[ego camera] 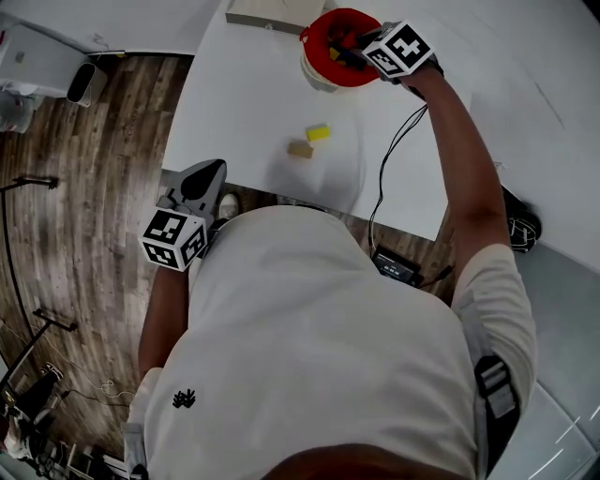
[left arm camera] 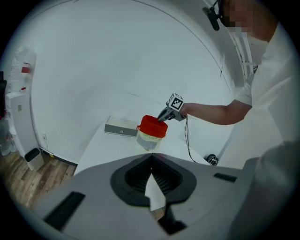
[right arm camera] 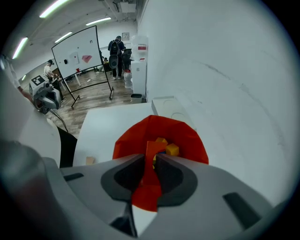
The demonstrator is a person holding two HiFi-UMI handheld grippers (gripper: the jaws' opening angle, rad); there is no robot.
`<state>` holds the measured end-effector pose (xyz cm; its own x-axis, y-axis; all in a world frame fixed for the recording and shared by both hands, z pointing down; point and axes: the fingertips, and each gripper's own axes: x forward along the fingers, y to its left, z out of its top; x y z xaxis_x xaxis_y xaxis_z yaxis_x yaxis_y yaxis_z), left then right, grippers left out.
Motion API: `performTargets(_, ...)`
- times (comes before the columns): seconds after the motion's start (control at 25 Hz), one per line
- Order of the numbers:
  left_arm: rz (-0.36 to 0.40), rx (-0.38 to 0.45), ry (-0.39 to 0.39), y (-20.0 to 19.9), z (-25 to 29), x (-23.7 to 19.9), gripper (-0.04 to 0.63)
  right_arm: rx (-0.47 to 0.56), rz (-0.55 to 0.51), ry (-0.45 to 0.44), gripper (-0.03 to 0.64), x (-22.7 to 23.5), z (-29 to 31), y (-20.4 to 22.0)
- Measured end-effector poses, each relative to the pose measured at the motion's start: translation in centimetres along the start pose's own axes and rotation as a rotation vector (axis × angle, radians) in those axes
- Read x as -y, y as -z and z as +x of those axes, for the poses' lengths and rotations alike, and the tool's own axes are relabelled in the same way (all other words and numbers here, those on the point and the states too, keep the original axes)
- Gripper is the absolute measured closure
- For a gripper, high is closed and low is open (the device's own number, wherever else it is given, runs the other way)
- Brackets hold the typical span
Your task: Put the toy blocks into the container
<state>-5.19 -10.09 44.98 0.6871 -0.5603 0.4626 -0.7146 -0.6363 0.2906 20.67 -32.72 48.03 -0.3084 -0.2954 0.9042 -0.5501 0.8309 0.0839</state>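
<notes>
The container [ego camera: 317,73] is a pale tub lined in red, standing at the far side of the white table [ego camera: 246,89]. My right gripper [ego camera: 354,45] hangs over its mouth, pointing steeply down. In the right gripper view the right gripper [right arm camera: 151,157] is shut on a red block [right arm camera: 150,152] above the red liner [right arm camera: 190,136], with a yellow block [right arm camera: 172,149] among those lying inside. A yellow block [ego camera: 318,132] and a tan block [ego camera: 300,149] lie on the table nearer me. My left gripper [ego camera: 208,171] is shut and empty at the table's near left edge, facing the container [left arm camera: 152,127].
A flat grey box [ego camera: 272,14] lies just left of the container at the far edge. A black cable [ego camera: 394,155] runs from the right gripper across the table to a device on the wooden floor. Beyond the table stand a whiteboard [right arm camera: 77,54] and people.
</notes>
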Motion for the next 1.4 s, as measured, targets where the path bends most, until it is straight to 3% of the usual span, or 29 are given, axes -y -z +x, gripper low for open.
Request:
performTargets(0.44, -0.053, 0.011, -0.099, 0.9, -2.3, -1.2, 0.588, -0.153, 0.031, -0.027, 0.541, 2.3, 6.7, 0.8)
performTargets(0.84, -0.08, 0.017, -0.142, 1.9, -3.3, -1.0, 0.588, -0.218, 0.022, -0.033, 0.534, 2.7, 9.2, 1.4)
performTargets(1.04, -0.086, 0.015, -0.145, 2.1, -3.5, -1.0, 0.588, -0.191, 0.008, -0.042, 0.497, 2.7, 9.1, 1.1)
performTargets(1.4, -0.058, 0.012, -0.092, 1.6, -2.7, -1.1, 0.588, -0.113, 0.008, 0.008, 0.492, 2.7, 5.7, 0.4)
